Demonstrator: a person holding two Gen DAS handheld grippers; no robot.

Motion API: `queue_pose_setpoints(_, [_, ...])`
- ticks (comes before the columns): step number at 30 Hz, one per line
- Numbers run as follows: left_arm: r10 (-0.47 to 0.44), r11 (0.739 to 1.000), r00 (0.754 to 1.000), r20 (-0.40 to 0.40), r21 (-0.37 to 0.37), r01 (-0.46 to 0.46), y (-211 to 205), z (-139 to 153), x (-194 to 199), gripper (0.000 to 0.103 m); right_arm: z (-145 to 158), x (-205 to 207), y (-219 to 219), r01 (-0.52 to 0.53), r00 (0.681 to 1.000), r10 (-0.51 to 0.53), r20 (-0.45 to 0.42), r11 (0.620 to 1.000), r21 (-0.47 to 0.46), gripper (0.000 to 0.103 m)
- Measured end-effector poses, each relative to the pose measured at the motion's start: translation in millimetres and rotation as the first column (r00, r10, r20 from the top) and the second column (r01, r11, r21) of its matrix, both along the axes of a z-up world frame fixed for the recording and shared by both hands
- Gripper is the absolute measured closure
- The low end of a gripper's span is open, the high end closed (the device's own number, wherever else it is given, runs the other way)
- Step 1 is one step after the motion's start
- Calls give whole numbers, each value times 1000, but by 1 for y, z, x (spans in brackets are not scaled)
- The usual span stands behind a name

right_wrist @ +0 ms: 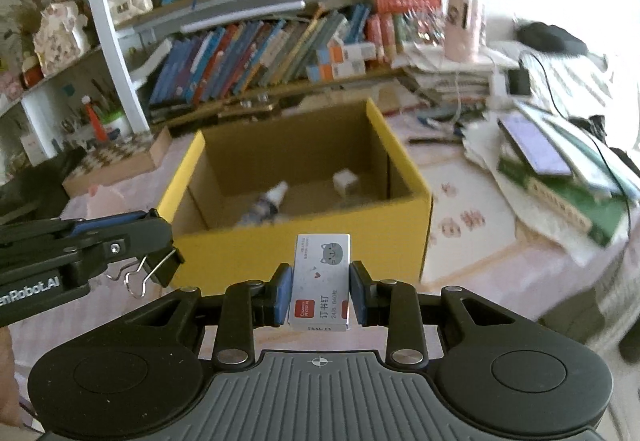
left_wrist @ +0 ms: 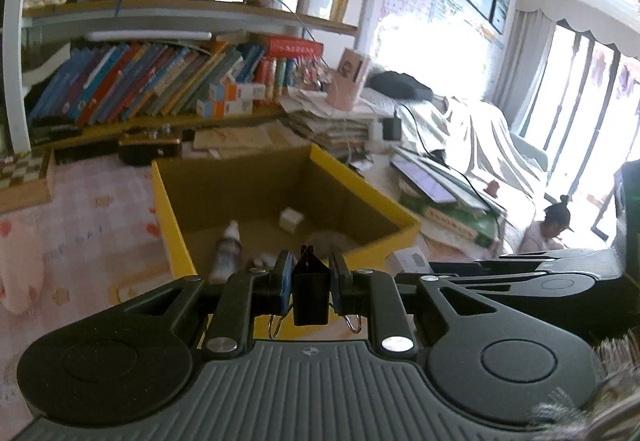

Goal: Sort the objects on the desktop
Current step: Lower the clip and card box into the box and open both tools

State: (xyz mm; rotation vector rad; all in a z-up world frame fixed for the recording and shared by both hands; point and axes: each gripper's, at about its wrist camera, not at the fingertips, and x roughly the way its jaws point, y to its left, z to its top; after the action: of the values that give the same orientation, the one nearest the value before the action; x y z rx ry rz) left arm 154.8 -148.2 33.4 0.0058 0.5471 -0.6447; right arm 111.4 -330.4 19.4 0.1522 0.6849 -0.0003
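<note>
We have a small white box of staples (right_wrist: 321, 281) pinched between the pads of the right claw (right_wrist: 320, 291), standing upright, held just short of the near wall of the yellow cardboard box (right_wrist: 304, 245). The left claw (left_wrist: 310, 283) is closed on a black binder clip (left_wrist: 311, 287), wire handles hanging below, close to the box's near rim and already looking over it. Inside, a small bottle (left_wrist: 227, 247) lies on its side near the left wall and a little white cube (left_wrist: 291, 219) sits toward the back.

To drop well, we judge each claw should clear the near rim first, then open over bare floor in the middle, away from the bottle. We should take turns, since both claws crowd the same near edge. The box sits mid-tabletop on the pink mat (right_wrist: 472, 229), with stacked books (right_wrist: 560, 177) toward the right edge.
</note>
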Motion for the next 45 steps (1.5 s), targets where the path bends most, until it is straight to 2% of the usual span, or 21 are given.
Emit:
queue_pose_setpoints(7, [42, 999, 998, 36, 24, -43, -22, 8, 35, 86, 8, 46, -15, -85, 995, 86, 42, 996, -21, 72])
queue_pose_setpoints(11, [67, 996, 997, 30, 52, -68, -32, 7, 67, 86, 4, 80, -18, -147, 988, 149, 28, 988, -51, 72])
queue_pose_setpoints(14, [77, 993, 997, 20, 94, -78, -42, 3, 97, 86, -2, 110, -14, -228, 974, 228, -9, 968, -108, 72])
queue_pose_setpoints(16, [78, 989, 997, 1, 127, -77, -50, -4, 115, 86, -9, 131, -9, -300, 954, 295, -52, 940, -160, 72])
queue_pose_setpoints(21, [82, 966, 994, -74, 252, -61, -75, -28, 159, 86, -29, 180, 11, -479, 877, 440, -195, 833, -276, 72])
queue_pose_setpoints(23, [88, 955, 990, -109, 291, -52, -83, -37, 172, 86, -38, 193, 18, -529, 847, 472, -244, 792, -304, 72])
queue_pose_setpoints(26, [100, 944, 982, -158, 326, -44, -89, -46, 186, 86, -47, 207, 22, -579, 812, 497, -307, 754, -309, 72])
queue_pose_setpoints(29, [104, 939, 982, -156, 342, -45, -93, -47, 192, 86, -55, 220, 26, -617, 778, 511, -365, 731, -291, 72])
queue_pose_setpoints(31, [110, 935, 979, -173, 353, -43, -94, -50, 195, 86, -60, 224, 28, -630, 768, 512, -385, 714, -305, 72])
queue_pose_setpoints(36, [124, 935, 977, -176, 350, -56, -93, -50, 196, 85, -66, 228, 25, -639, 752, 517, -409, 722, -264, 71])
queue_pose_setpoints(38, [132, 938, 978, -159, 339, -72, -92, -47, 196, 83, -64, 228, 25, -642, 752, 522, -402, 719, -266, 71])
queue_pose_setpoints(39, [135, 939, 980, -148, 334, -79, -91, -46, 195, 77, -63, 229, 24, -640, 754, 521, -400, 720, -267, 71])
queue_pose_setpoints(40, [137, 940, 981, -138, 331, -85, -90, -44, 193, 66, -63, 230, 23, -637, 756, 519, -398, 723, -267, 71])
queue_pose_setpoints(41, [142, 939, 982, -125, 330, -94, -90, -42, 192, 61, -62, 230, 22, -632, 760, 516, -396, 728, -264, 70])
queue_pose_setpoints(42, [150, 938, 983, -107, 328, -107, -88, -40, 188, 53, -61, 231, 21, -628, 763, 513, -393, 733, -262, 67])
queue_pose_setpoints(45, [162, 942, 984, -74, 308, -132, -83, -31, 180, 46, -50, 227, 17, -608, 782, 510, -358, 749, -261, 49])
